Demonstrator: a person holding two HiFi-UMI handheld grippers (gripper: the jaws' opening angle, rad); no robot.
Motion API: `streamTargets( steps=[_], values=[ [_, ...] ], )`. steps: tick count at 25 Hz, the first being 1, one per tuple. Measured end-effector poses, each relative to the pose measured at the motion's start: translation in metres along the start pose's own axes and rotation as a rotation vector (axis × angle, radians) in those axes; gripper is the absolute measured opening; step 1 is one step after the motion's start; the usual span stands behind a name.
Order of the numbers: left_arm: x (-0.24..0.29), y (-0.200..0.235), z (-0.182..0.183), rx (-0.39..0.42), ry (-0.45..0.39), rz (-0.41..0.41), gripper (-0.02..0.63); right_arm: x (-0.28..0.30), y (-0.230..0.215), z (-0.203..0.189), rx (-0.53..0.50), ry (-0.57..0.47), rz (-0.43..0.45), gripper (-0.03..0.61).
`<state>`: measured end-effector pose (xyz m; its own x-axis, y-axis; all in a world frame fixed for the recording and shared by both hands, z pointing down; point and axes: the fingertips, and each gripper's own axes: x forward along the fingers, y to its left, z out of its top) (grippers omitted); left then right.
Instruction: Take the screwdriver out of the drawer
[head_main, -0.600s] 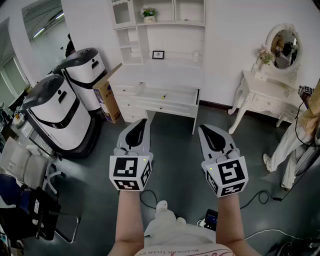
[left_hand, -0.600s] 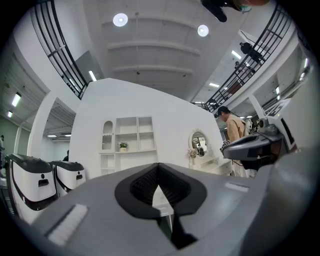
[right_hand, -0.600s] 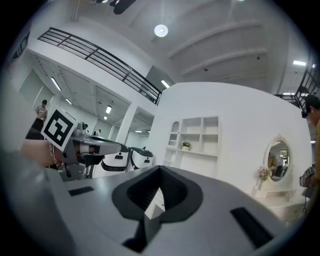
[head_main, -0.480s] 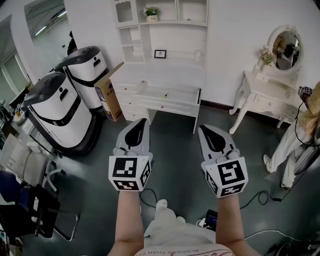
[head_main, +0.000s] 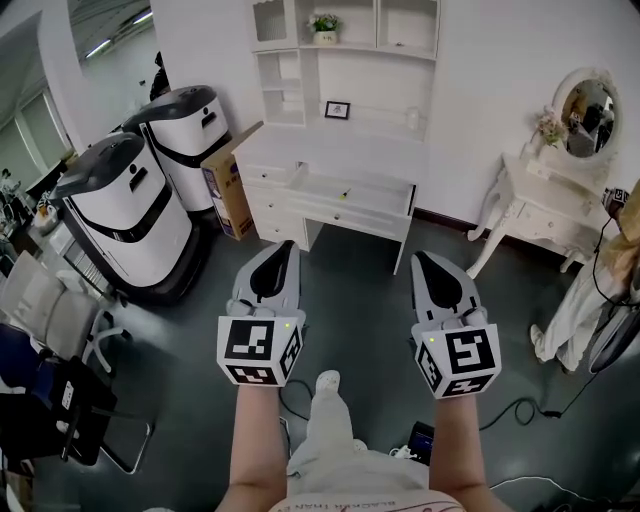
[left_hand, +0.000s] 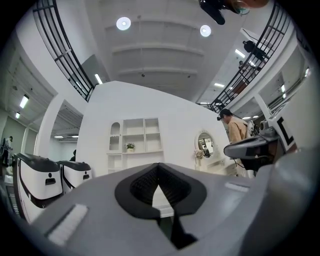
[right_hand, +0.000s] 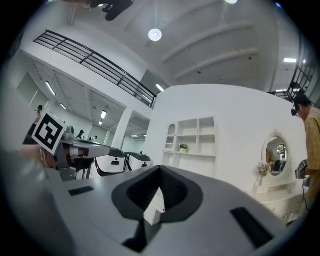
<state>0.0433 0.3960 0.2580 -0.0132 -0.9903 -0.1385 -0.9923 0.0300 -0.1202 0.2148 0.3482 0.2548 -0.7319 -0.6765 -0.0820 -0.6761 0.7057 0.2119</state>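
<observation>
A white desk stands against the far wall with its wide top drawer pulled open. A small yellowish tool, the screwdriver, lies inside the drawer, too small for detail. My left gripper and right gripper are held side by side over the dark floor, well short of the desk and pointing toward it. Both are shut with nothing between the jaws. The left gripper view has its closed tips aimed at the desk. In the right gripper view the closed tips point the same way.
Two large white-and-black machines and a cardboard box stand left of the desk. A white dressing table with an oval mirror is at the right, and a person at the right edge. Chairs stand at the left, cables on the floor.
The head view has shifted, so the desk and drawer now sit further right in the picture. Both grippers keep the same shut pose, with the right one a little further right.
</observation>
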Motion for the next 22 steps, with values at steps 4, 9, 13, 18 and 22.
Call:
streamTargets(
  steps=[4,9,13,18,22],
  values=[
    [0.025,0.012,-0.006,0.002,-0.002,-0.002,0.009,0.025,-0.006,-0.002,-0.011,-0.003,0.001,0.006],
    [0.064,0.031,-0.012,0.000,-0.010,-0.014,0.009,0.062,-0.019,-0.009,-0.023,0.004,-0.011,0.006],
    [0.104,0.051,-0.019,-0.002,-0.016,-0.021,0.009,0.103,-0.033,-0.017,-0.035,0.022,-0.017,0.006],
    [0.152,0.079,-0.034,-0.014,-0.018,-0.026,0.009,0.157,-0.046,-0.029,-0.047,0.042,-0.025,0.006],
    [0.193,0.103,-0.046,-0.032,-0.012,-0.040,0.009,0.199,-0.051,-0.037,-0.061,0.066,-0.030,0.006]
  ],
)
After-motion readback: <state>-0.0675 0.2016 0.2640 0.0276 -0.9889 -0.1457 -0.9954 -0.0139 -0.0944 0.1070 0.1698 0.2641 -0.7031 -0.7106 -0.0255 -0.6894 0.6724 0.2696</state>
